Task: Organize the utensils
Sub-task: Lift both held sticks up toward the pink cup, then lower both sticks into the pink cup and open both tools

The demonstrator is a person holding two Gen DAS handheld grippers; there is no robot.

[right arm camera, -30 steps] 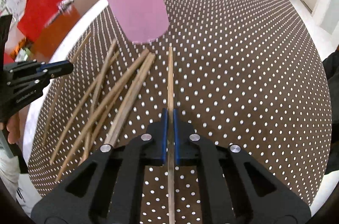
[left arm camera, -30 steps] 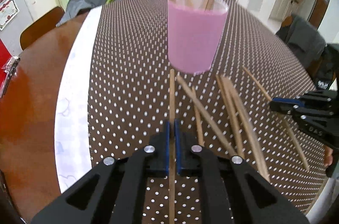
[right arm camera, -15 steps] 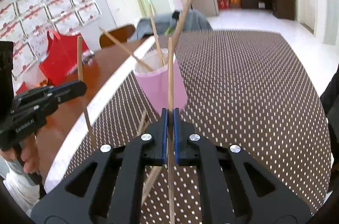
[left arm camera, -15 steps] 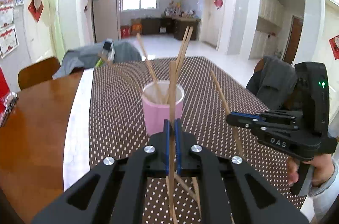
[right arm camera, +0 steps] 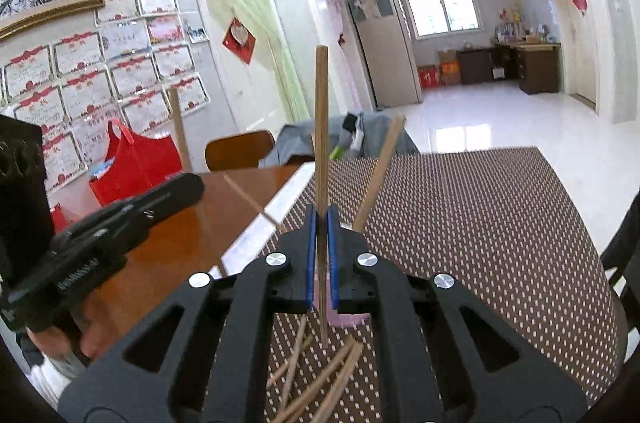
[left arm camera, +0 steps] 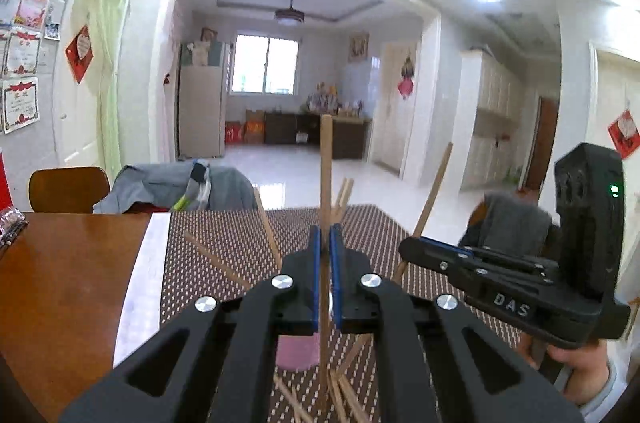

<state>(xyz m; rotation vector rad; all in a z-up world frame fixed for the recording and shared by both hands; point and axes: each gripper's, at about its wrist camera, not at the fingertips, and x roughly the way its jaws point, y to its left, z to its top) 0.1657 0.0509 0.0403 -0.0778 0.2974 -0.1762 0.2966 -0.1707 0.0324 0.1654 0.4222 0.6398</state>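
Observation:
My left gripper [left arm camera: 325,247] is shut on a wooden chopstick [left arm camera: 326,175] held upright above the table. My right gripper [right arm camera: 321,227] is shut on another upright chopstick [right arm camera: 321,127]. The right gripper also shows in the left wrist view [left arm camera: 416,249], the left one in the right wrist view [right arm camera: 188,189]. The pink cup [left arm camera: 296,353] stands below and behind my fingers, mostly hidden, with several chopsticks leaning out of it [left arm camera: 266,227]. It also shows in the right wrist view [right arm camera: 346,321]. Loose chopsticks [right arm camera: 320,379] lie on the dotted brown mat in front of the cup.
The dotted brown mat [right arm camera: 460,223] covers most of the wooden table [left arm camera: 60,283]. A red bag [right arm camera: 132,163] and a chair [right arm camera: 240,149] stand at the table's far left. Grey clothing [left arm camera: 168,187] lies at the far edge.
Both grippers have lifted their chopsticks off the mat and tilted them upright. The views swung from looking down at the table to looking across the room, and the cup dropped behind the fingers.

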